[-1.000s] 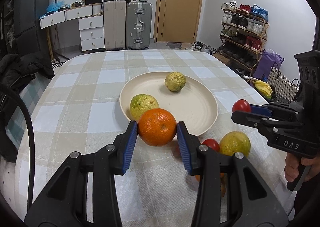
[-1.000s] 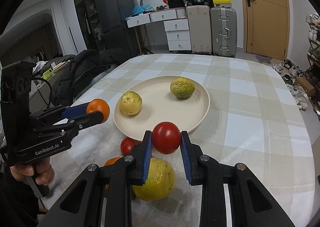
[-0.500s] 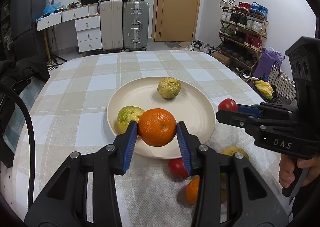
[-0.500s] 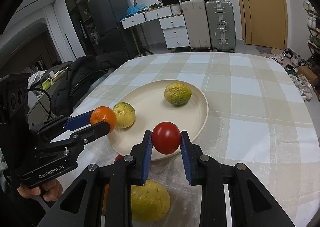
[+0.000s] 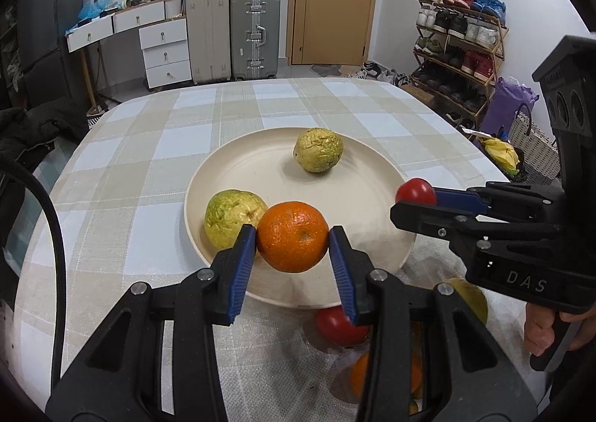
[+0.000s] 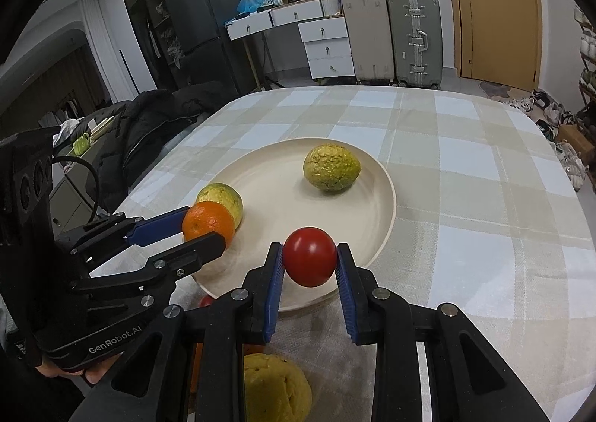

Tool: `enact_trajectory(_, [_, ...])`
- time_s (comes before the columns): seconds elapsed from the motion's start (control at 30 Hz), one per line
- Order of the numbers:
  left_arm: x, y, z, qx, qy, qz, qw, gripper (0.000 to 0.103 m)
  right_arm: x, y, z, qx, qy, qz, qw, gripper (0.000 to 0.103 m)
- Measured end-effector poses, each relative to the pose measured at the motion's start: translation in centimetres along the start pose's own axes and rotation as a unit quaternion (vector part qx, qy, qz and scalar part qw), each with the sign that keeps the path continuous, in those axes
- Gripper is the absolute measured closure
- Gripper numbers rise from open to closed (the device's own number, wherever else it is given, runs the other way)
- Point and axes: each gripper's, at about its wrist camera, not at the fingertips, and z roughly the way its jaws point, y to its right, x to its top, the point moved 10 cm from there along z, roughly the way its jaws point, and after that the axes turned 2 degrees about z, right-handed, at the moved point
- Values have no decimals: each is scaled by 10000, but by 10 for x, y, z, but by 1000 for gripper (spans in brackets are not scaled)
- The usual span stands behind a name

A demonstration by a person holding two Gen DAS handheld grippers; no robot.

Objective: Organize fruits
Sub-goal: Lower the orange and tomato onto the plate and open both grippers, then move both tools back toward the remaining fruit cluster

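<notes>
A cream plate (image 5: 260,176) (image 6: 283,191) lies mid-table with two yellow-green fruits (image 5: 319,149) (image 5: 231,215) on it. My left gripper (image 5: 292,237) (image 6: 203,226) is shut on an orange (image 5: 292,235) (image 6: 208,222), held above the plate's near left rim beside one green fruit (image 6: 223,196). My right gripper (image 6: 309,258) (image 5: 413,196) is shut on a red tomato (image 6: 310,256) (image 5: 415,190) over the plate's near right rim. On the cloth in front of the plate lie another tomato (image 5: 335,325), an orange (image 5: 359,371) and a yellow fruit (image 6: 275,388), partly hidden by the fingers.
The checked tablecloth (image 5: 149,146) covers the table. A dark jacket (image 6: 149,124) hangs off the left edge. Suitcases (image 5: 253,32), drawers (image 5: 164,49) and a shoe rack (image 5: 458,45) stand beyond the far edge. A hand (image 5: 540,332) grips the right tool.
Both grippers moved forward with their fruit, from before the plate to over its near rim. The loose fruits on the cloth slid down in both views.
</notes>
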Motion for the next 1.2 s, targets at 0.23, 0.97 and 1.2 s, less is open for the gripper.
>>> enact_trajectory(0.23, [-2, 5, 9, 4, -68, 94, 9999, 65, -3, 2, 11, -10, -114, 18, 9999, 74])
enact_trajectory(0.97, [-9, -3, -14, -66, 26, 47, 10000, 51, -9, -11, -18, -105, 114, -142, 9998, 55])
enact_trajectory(1.2, [-13, -9, -53, -20, 364, -58, 9993, 20, -18, -19, -56, -101, 559, -97, 9983, 7])
